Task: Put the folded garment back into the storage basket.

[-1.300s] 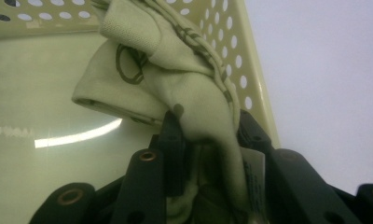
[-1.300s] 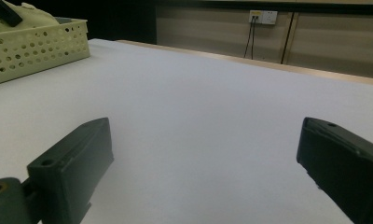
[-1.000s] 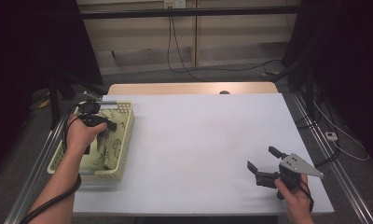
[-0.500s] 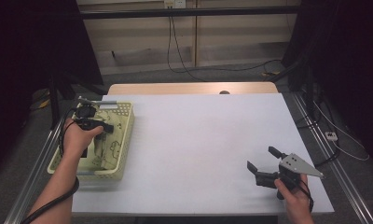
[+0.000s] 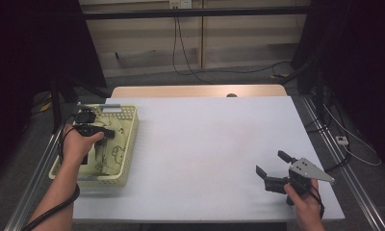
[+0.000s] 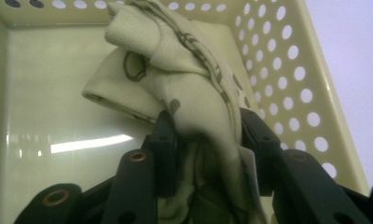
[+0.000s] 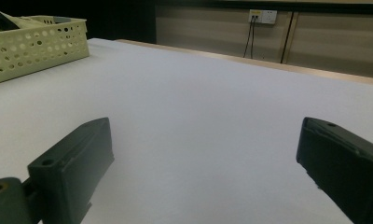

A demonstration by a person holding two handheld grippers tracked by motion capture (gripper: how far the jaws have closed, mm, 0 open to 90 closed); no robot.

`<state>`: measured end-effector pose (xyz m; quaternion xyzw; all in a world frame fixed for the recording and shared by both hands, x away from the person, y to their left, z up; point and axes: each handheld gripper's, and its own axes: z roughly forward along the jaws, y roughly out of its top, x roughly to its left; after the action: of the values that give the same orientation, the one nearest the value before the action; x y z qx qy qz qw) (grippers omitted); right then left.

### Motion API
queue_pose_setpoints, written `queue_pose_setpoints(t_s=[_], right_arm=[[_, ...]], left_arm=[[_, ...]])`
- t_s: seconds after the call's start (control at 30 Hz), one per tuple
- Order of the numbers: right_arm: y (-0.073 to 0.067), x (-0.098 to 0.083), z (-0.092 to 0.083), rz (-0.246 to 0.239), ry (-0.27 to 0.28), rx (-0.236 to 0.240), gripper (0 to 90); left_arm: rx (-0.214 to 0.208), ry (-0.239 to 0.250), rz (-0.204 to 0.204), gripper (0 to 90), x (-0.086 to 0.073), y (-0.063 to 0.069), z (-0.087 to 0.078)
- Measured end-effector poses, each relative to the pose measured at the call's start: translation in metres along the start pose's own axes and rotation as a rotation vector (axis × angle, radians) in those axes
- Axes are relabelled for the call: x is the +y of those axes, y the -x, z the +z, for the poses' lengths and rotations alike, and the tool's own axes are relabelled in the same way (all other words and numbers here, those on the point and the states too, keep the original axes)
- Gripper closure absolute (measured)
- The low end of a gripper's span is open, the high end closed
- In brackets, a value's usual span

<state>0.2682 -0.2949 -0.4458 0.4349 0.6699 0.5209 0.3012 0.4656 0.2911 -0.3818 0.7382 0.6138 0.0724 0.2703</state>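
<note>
White table [image 5: 205,144], left tongs [image 6: 205,135] pinching cloth [image 6: 184,79] in basket [image 5: 128,144]

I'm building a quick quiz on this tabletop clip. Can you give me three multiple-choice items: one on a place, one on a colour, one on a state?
1. Where does the patterned cloth lie?
A. inside the basket
B. mid-table
C. on the floor

2. What colour is the basket?
A. red
B. pale yellow-green
C. blue

3. How do the right gripper's jaws stand?
A. shut on the cloth
B. shut on nothing
C. wide open over bare table

Answers: 1 A, since perforated walls surround the cloth in the left gripper view, where the left gripper clamps it; 2 B, plain in the high view; 3 C, nothing lies between them.
</note>
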Motion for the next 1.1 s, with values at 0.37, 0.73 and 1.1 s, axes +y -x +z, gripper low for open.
queue_pose_setpoints(t_s=[0.37,0.73,1.1], right_arm=[[0.000,0.000,0.000,-0.001,0.000,0.000,3.6],[0.000,0.000,0.000,-0.001,0.001,0.001,3.5],[-0.001,0.000,0.000,-0.003,0.001,0.001,3.6]], left_arm=[[0.004,0.015,-0.007,59.3,-0.003,-0.004,0.002],[0.014,0.026,-0.011,55.0,-0.007,-0.011,0.003],[0.027,0.036,-0.021,48.2,-0.012,-0.018,0.006]])
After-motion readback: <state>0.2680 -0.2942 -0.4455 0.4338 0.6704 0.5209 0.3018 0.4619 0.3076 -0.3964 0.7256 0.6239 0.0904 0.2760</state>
